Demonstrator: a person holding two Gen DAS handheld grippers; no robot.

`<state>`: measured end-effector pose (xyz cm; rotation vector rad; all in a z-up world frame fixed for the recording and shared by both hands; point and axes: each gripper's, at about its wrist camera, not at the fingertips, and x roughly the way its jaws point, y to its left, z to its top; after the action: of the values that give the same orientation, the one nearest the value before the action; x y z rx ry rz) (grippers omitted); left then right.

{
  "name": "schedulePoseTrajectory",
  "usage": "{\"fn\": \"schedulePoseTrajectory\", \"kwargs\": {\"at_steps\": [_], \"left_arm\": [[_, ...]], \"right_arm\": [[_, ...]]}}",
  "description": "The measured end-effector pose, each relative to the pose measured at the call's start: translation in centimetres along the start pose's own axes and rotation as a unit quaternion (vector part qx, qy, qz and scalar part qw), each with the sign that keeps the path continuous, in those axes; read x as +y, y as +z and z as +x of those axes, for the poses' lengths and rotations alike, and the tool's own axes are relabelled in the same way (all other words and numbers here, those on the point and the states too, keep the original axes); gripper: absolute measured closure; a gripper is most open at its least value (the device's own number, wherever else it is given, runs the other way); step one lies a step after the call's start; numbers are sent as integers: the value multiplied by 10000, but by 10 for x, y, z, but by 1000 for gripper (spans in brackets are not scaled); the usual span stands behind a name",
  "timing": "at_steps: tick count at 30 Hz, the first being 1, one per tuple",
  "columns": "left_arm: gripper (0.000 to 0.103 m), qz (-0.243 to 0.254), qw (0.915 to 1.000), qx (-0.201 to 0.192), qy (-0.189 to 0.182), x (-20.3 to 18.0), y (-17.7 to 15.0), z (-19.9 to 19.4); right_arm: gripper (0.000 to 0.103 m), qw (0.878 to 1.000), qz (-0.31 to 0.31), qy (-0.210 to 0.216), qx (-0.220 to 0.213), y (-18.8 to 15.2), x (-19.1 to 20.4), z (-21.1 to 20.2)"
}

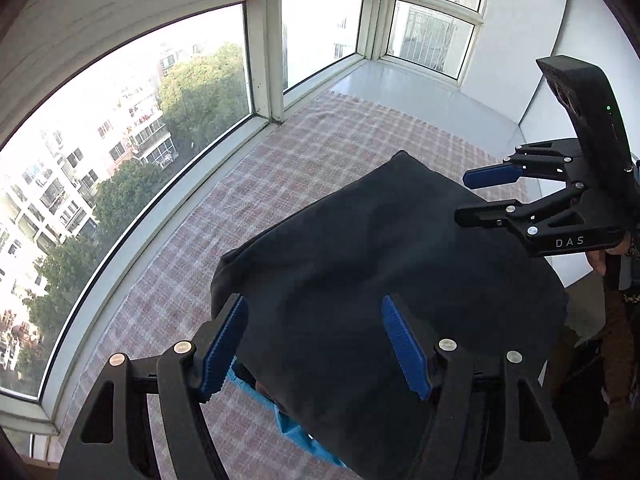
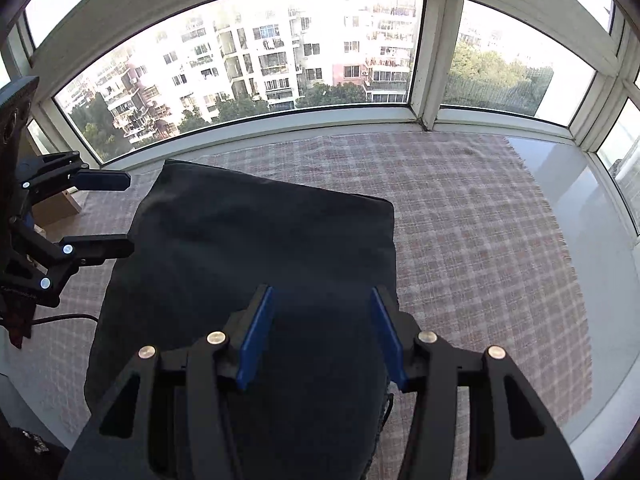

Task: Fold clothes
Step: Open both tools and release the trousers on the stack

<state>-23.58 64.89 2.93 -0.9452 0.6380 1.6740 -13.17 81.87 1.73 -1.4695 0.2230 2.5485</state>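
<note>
On the checked cloth (image 2: pixel 480 216) a folded dark garment (image 2: pixel 256 248) lies under both released tongs (image 1: pixel 314 344) (image 2: pixel 322 336).

bay window (image 2: pixel 240 52) | daylight | plaid cloth (image 2: pixel 480 208) on white sill (image 2: pixel 580 184)

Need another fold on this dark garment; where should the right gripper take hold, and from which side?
Probably the far right corner of the dark garment: it lies flat on the checked cloth, edges exposed. Bring the open right gripper in from the right, low, one finger under the edge.
</note>
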Motion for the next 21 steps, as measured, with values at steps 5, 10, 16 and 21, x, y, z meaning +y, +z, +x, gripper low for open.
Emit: {"fn": "schedulePoseTrajectory", "kwargs": {"at_steps": [5, 10, 16, 21], "left_arm": [[35, 343, 9982, -23, -500, -53, -52, -29], [36, 615, 9956, 650, -271, -80, -95, 31], [35, -275, 9993, 88, -250, -56, -97, -19], [27, -810, 9951, -482, 300, -48, -124, -87]], "right_arm": [[54, 9971, -644, -83, 402, -53, 30, -5], [54, 9941, -643, -390, 778, -71, 29, 35], [54, 9993, 83, -343, 72, -82, 30, -22], [38, 9942, 834, -500, -456, -117, 55, -65]]}}
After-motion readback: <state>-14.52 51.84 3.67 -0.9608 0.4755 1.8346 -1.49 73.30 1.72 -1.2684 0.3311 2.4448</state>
